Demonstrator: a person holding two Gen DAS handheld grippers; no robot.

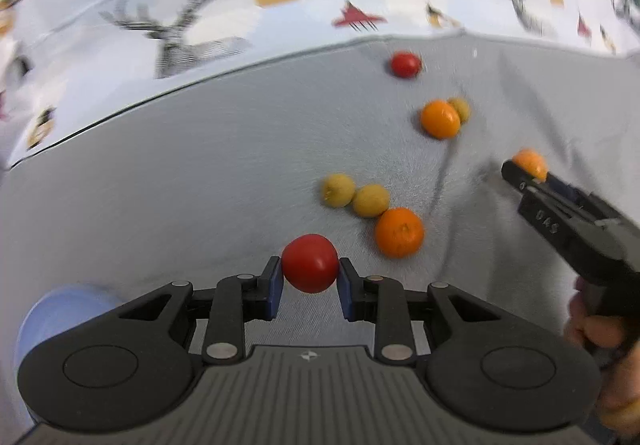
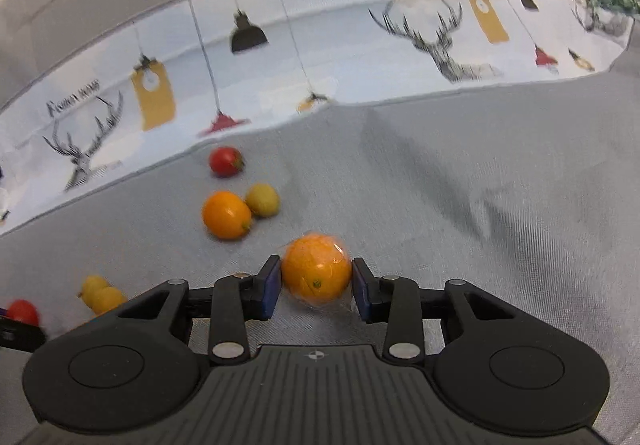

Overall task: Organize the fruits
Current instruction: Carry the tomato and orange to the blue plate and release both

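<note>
My left gripper [image 1: 310,271] is shut on a red tomato [image 1: 310,263] above the grey cloth. My right gripper [image 2: 316,279] is shut on an orange [image 2: 316,271]; it also shows in the left wrist view [image 1: 524,173], at the right, with the orange [image 1: 530,161] in it. On the cloth lie another tomato [image 1: 405,64], an orange [image 1: 440,118] touching a yellow fruit [image 1: 460,108], and two yellow fruits [image 1: 338,190] [image 1: 371,200] beside a third orange [image 1: 399,232].
A patterned cloth with deer and lamps [image 1: 180,25] covers the far side beyond the grey cloth [image 1: 200,173]. A pale blue round object [image 1: 60,313] sits at the lower left. A hand [image 1: 600,329] holds the right gripper.
</note>
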